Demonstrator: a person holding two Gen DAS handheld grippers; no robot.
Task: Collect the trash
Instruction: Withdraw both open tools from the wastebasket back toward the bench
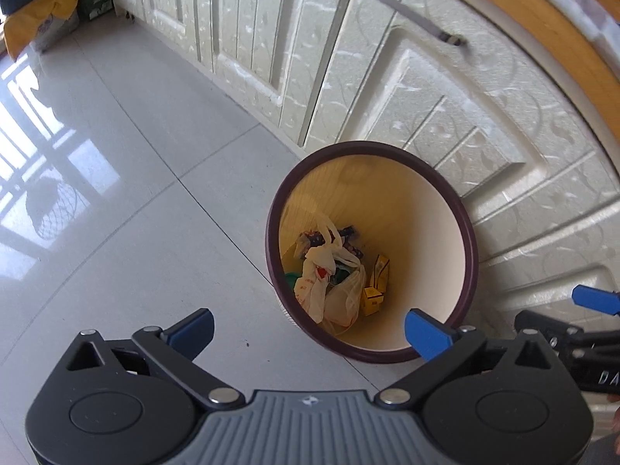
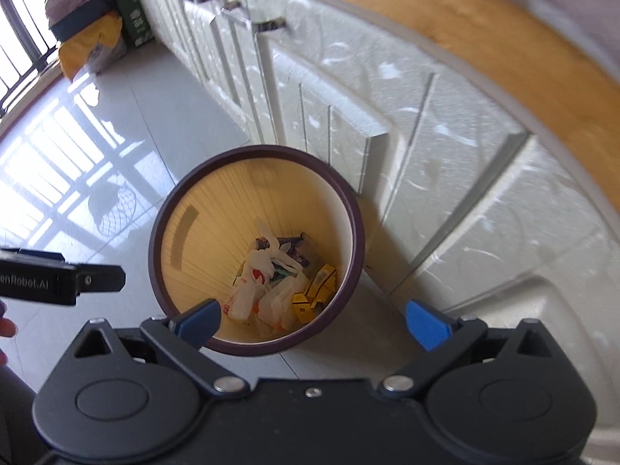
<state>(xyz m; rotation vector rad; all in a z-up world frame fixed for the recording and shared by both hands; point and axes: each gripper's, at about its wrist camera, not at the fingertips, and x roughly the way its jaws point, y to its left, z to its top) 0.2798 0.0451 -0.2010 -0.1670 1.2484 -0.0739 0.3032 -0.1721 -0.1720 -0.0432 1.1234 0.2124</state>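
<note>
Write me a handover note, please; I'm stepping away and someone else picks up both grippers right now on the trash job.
Left gripper: open, empty, above the floor beside the bin.
Right gripper: open, empty, over the bin's near rim.
Trash bin: upright on the tiled floor against the cabinet doors.
Inside: white plastic bags, yellow boxes, dark wrappers.
Done: that trash is in the bin.
Left: no loose trash shows on the visible floor; check elsewhere.

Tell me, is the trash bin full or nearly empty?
Nearly empty. The trash bin holds only plastic bags and yellow boxes at its bottom; its walls are bare.
</note>
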